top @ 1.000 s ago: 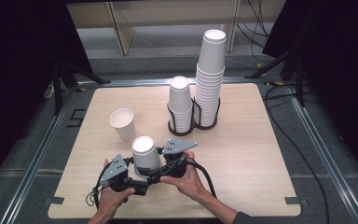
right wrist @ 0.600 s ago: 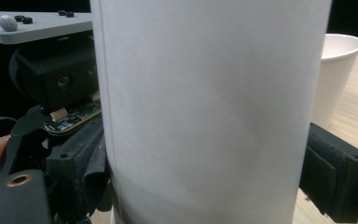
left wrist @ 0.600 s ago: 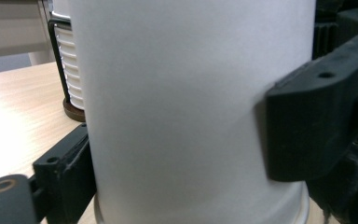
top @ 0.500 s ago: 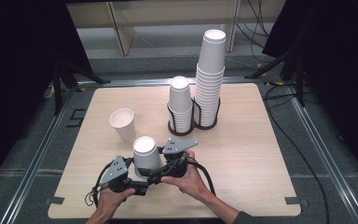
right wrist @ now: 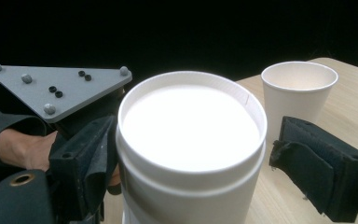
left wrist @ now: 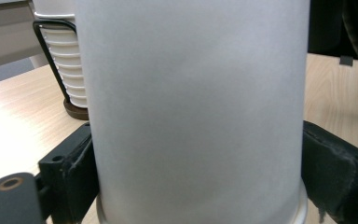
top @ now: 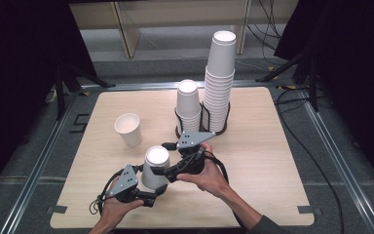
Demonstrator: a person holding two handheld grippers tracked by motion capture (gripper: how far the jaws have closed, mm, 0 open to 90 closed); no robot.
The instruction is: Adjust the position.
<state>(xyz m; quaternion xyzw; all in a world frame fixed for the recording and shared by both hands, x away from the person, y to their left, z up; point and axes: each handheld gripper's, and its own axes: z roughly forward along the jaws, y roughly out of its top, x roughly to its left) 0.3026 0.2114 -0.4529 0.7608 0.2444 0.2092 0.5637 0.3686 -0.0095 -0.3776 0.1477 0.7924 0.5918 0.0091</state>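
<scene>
The step in hand looks like pulling one cup off a short upside-down stack of paper cups that stands near the front edge of the tabletop, left of its middle. The left hand-held gripper has just been closing on the stack low down, near the rim that rests on the wood; in the left gripper view the white wall sits between both black pads, which press on it from either side. The right hand-held gripper reaches in from the right at the top of the stack. In the right gripper view its left pad lies against the top cup, while the right pad stands clear of it, so this gripper is open around the cup rather than gripping.

Next, I judge, the right gripper must close on the top cup alone and lift straight up while the left holds the rest down. A lone upright cup stands toward the left edge, and a holder with two taller stacks stands toward the back edge.
</scene>
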